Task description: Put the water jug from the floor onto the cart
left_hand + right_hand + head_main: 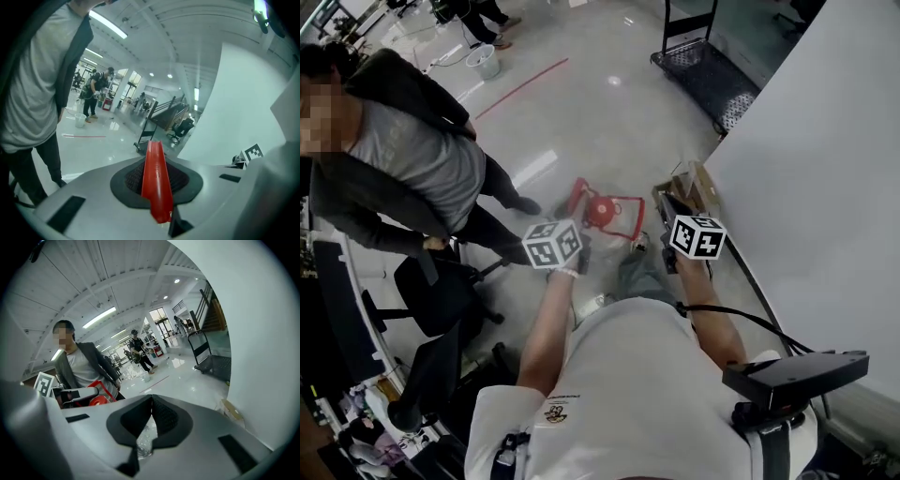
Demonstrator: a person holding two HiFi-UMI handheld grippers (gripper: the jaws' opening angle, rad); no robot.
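- Carrying the water jug (pixel 602 212), held up near me between both tongs; transport step, I judged.
- Left tongs (pixel 152 174) were clamped narrow on its red handle (pixel 157 197).
- Right tongs (pixel 151 405) were closed, with the jug's clear plastic (pixel 144 442) caught low between the jaws.
- Cart (pixel 703 70) stood far right, well apart; the next move needed a level carry there with a firm grip.

Left gripper (pixel 157 187), right gripper (pixel 151 420), jaws clamped
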